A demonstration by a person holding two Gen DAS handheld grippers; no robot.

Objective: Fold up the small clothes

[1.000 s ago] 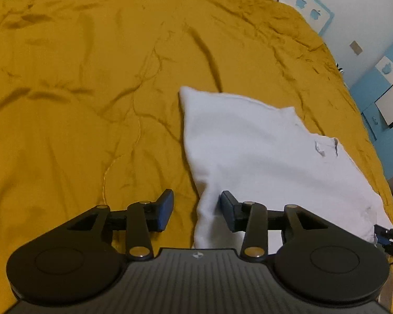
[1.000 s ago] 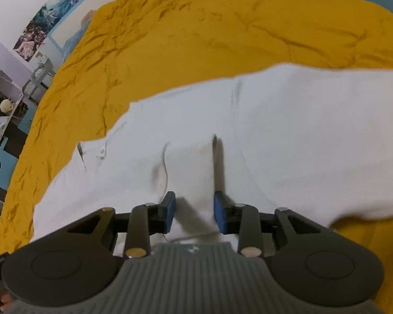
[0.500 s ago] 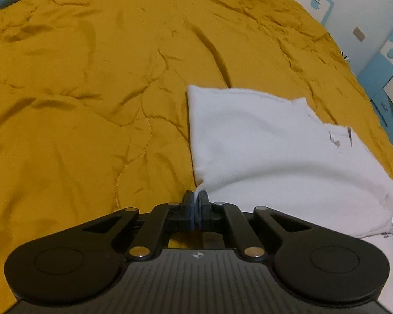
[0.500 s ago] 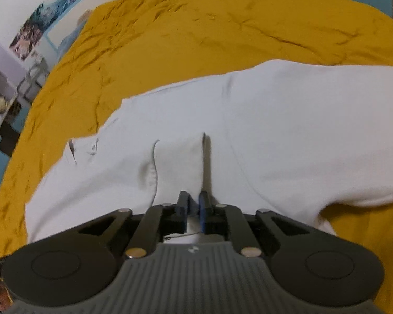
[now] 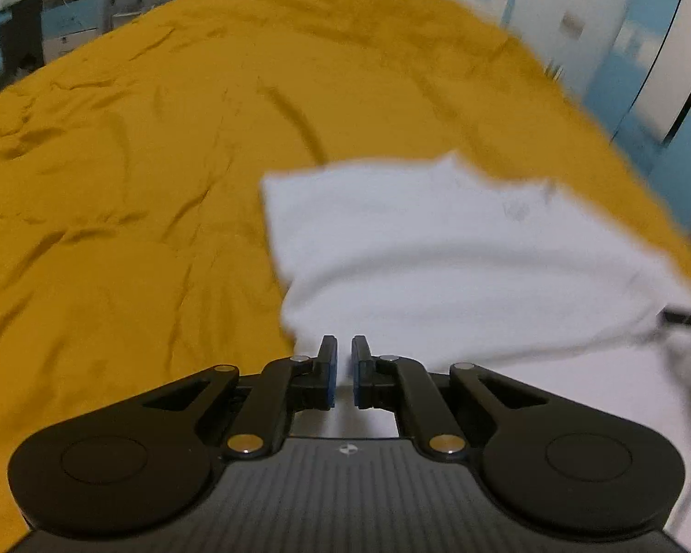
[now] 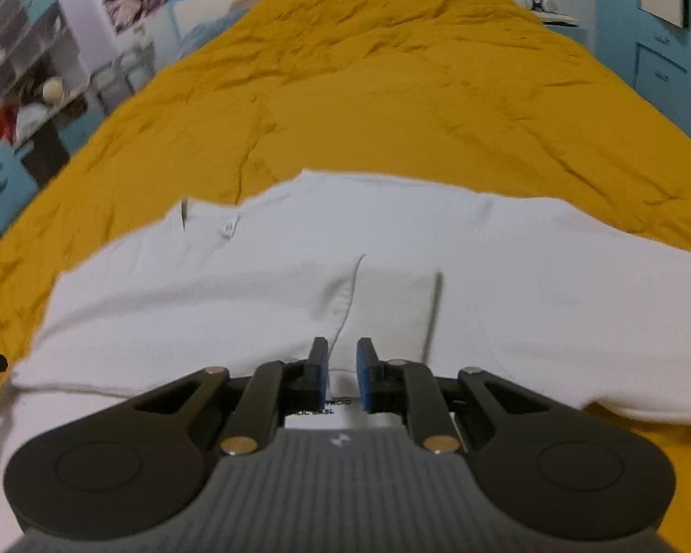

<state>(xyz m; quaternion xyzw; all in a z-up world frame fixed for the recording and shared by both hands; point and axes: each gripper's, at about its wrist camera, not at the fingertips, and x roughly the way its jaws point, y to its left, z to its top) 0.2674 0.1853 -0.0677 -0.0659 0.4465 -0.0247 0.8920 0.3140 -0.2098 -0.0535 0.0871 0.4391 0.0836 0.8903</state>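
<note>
Yellow bedspread (image 5: 138, 193) fills everything ahead of both tools; room clutter only at the far edges.

White garment (image 6: 299, 285) lies spread across the bedspread directly ahead of the right gripper (image 6: 342, 375), near edge running under its fingers. Same garment in the left view (image 5: 437, 253), ahead and to the right of the left gripper (image 5: 341, 371), which sits at the garment's left near corner.

What changed: a second ago both sets of jaws stood wide open straddling the cloth edge. Now both are pinched almost shut with white fabric between the pads, only a thin gap showing. Left view is motion-blurred and more of the room shows above the bed than before; near edge of the garment looks raised off the bedspread on both sides.

Read: grasp done, lift begun. Two-point hold on the near hem, so next is likely carrying that edge forward over the far half to make the fold.

Small stuff: a seam flap (image 6: 391, 304) just ahead of the right fingers, a label with print (image 6: 327, 408) between them, button placket (image 6: 228, 228) far-left of the right tool.

Risk: thin cloth slipping from one pad mid-carry, giving a skewed fold.
</note>
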